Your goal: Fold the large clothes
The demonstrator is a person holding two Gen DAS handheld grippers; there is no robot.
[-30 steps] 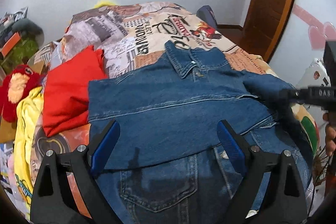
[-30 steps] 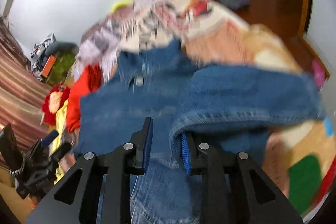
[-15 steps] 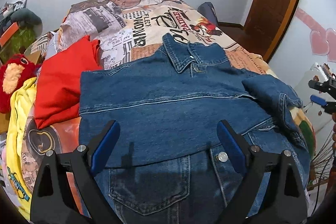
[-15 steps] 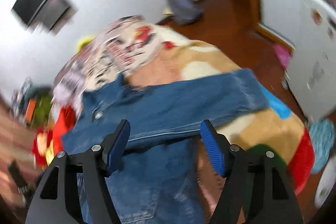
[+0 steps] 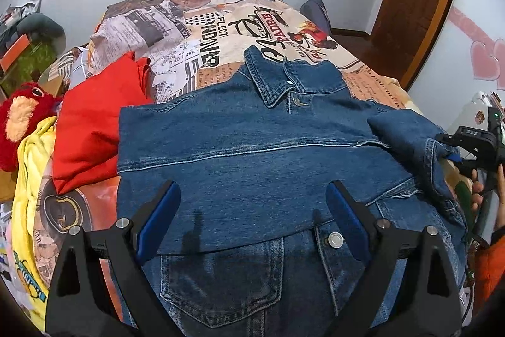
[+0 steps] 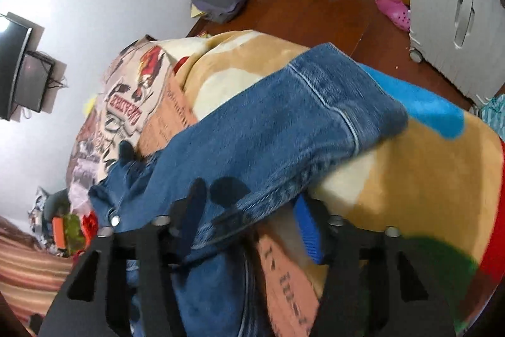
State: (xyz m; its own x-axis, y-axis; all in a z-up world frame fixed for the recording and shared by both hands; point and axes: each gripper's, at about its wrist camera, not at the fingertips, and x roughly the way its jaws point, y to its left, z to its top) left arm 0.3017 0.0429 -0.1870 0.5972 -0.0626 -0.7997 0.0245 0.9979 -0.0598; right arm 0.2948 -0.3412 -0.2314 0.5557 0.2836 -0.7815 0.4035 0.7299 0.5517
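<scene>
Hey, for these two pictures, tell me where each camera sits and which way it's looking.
Left wrist: on the left hand-held gripper, angled down over the denim jacket on the bed; its open fingers show, plus the right hand-held gripper at the sleeve and a hand.
Right wrist: on the right hand-held gripper, tilted, looking along the sleeve toward the floor; its fingers show.
Shared: jacket, bed, right hand-held gripper.

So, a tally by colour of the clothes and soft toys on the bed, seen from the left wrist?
Blue: 1, denim jacket
Red: 2, red garment, plush toy
Yellow: 1, yellow garment
Total: 4
</scene>
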